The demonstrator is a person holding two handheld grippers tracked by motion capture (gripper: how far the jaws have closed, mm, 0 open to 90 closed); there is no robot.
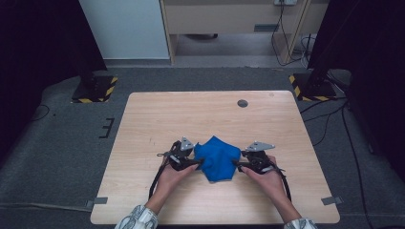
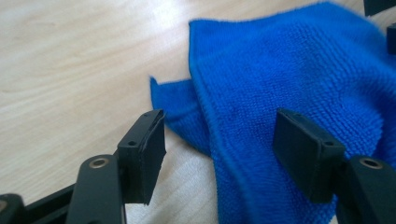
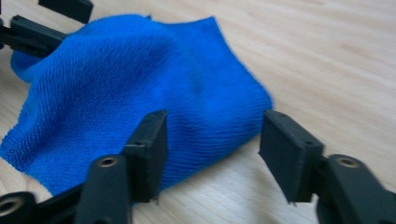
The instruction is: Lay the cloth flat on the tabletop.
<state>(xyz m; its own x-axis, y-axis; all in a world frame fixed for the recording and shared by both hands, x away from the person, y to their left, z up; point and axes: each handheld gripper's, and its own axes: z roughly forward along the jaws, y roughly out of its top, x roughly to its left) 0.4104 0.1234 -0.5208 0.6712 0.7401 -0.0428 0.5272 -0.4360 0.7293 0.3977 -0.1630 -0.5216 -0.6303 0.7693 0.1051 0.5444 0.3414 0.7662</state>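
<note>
A blue microfibre cloth (image 1: 218, 157) lies rumpled on the wooden table (image 1: 191, 114), near its front middle. My left gripper (image 1: 198, 163) sits at the cloth's left edge. In the left gripper view its jaws (image 2: 219, 149) stand apart over the folded edge of the cloth (image 2: 289, 70), and the pads do not press on it. My right gripper (image 1: 237, 164) is at the cloth's right edge. In the right gripper view its jaws (image 3: 212, 149) are open, with a corner of the cloth (image 3: 130, 79) lying between them. The left gripper's fingers (image 3: 46, 23) show beyond the cloth.
A round grey grommet (image 1: 242, 103) sits near the table's far edge. Two dark stands on yellow-black striped bases (image 1: 95, 88) (image 1: 310, 86) flank the table's far corners, with cables on the floor at the right. Tape tabs (image 1: 97, 201) (image 1: 332, 200) mark the front corners.
</note>
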